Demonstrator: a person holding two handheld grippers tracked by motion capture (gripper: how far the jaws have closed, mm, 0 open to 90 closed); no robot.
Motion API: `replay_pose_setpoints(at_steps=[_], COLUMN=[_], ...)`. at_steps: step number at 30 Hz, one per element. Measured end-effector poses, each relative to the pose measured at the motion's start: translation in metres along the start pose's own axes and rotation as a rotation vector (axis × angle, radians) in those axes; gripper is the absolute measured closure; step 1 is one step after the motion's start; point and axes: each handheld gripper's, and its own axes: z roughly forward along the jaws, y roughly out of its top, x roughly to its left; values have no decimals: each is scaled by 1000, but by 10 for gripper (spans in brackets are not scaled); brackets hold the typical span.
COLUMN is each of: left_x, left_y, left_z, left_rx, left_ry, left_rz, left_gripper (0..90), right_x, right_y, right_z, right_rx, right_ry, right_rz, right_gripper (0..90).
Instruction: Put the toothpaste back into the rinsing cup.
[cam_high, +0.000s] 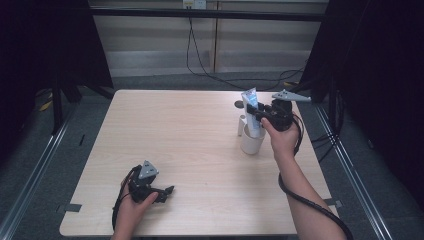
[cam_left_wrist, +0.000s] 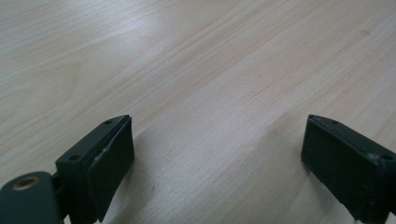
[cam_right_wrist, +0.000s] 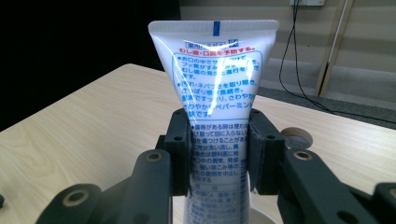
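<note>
The right gripper (cam_high: 261, 116) is clenched on a white plastic tube printed with blue and red Japanese text (cam_right_wrist: 217, 88). In the right gripper view its two black jaws press the tube's flat sides about halfway up, with the crimped, flat end of the tube rising above them and the lower part running down between them towards the rim of a white round cup (cam_right_wrist: 264, 215). In the high view the tube (cam_high: 251, 102) stands nearly upright over that cup (cam_high: 251, 142), which sits on the light wooden table (cam_high: 190, 135) near its right edge, towards the far right corner; whether the tube's bottom end rests inside the cup cannot be told.

The left gripper (cam_high: 162, 192) lies low near the table's near left corner, its jaws standing wide apart with bare wood between them (cam_left_wrist: 215, 154).
</note>
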Motion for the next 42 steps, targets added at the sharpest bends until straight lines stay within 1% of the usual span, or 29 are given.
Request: replay_pose_setpoints(at_steps=[7,8,10,17,18,19,27,28,36,37,38,41,42], left_x=[0,0,0,0,0,0,0,0,0,0,0,0,0], left_y=[0,0,0,0,0,0,0,0,0,0,0,0,0], left_z=[0,0,0,0,0,0,0,0,0,0,0,0,0], left_rx=[0,-1,0,0,-1,0,-1,-1,0,-1,0,0,-1], left_ry=[0,-2,0,-1,-2,0,-1,1,0,-3,1,0,-2], left_rz=[-1,-6,0,-1,-7,0,-6,0,0,-7,0,0,-6], left_gripper=[93,93,93,93,93,93,93,93,93,93,93,93,93], right_x=[-5,-6,-7,-9,-9,-9,-9,-9,-10,-10,-10,-10,-11], right_y=[-3,-4,-6,-10,-11,-11,-18,-19,-27,-28,-29,-32,-33], right_z=[1,1,1,1,1,1,1,1,-2,-2,-3,-3,-4], right_rx=[-1,2,4,4,5,6,19,19,22,23,24,27,28], right_ry=[-20,-24,-28,-38,-40,-40,-44,-45,-52,-49,-51,-52,-53], right_rz=[-4,1,3,-4,-3,-3,-6,-7,-10,-13,-13,-13,-15], right_gripper=[656,656,655,654,654,654,653,653,651,651,651,650,650])
